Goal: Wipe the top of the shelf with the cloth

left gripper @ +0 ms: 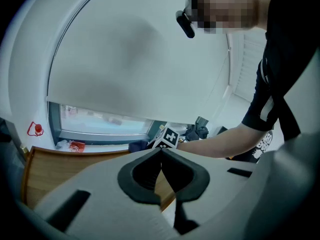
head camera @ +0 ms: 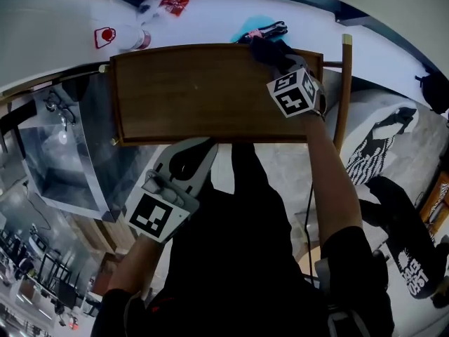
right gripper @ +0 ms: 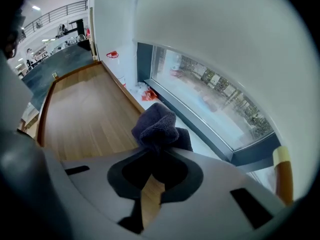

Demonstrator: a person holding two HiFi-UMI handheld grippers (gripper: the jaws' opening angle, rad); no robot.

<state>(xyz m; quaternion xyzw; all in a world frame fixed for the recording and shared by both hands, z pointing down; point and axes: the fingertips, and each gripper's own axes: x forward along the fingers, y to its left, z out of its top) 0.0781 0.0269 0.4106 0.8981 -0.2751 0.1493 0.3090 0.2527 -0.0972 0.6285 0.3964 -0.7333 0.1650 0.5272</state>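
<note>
The shelf top (head camera: 196, 93) is a brown wooden board with a raised rim, seen from above in the head view. My right gripper (head camera: 270, 48) is at its far right corner, shut on a dark blue cloth (right gripper: 159, 126) that bunches out past the jaws over the wood (right gripper: 85, 119). The cloth (head camera: 265, 46) shows dark at the board's back edge. My left gripper (head camera: 184, 161) hangs at the near edge of the shelf, jaws shut with nothing in them. In the left gripper view (left gripper: 161, 151) the shelf (left gripper: 55, 171) lies below and beyond.
A white window sill (head camera: 210, 20) runs behind the shelf, holding a red packet (head camera: 175, 2) and a light blue item (head camera: 254, 25). A wooden post (head camera: 344, 90) stands to the right. A glass-and-metal case (head camera: 63, 153) is at the left. The window (right gripper: 215, 94) lies just past the cloth.
</note>
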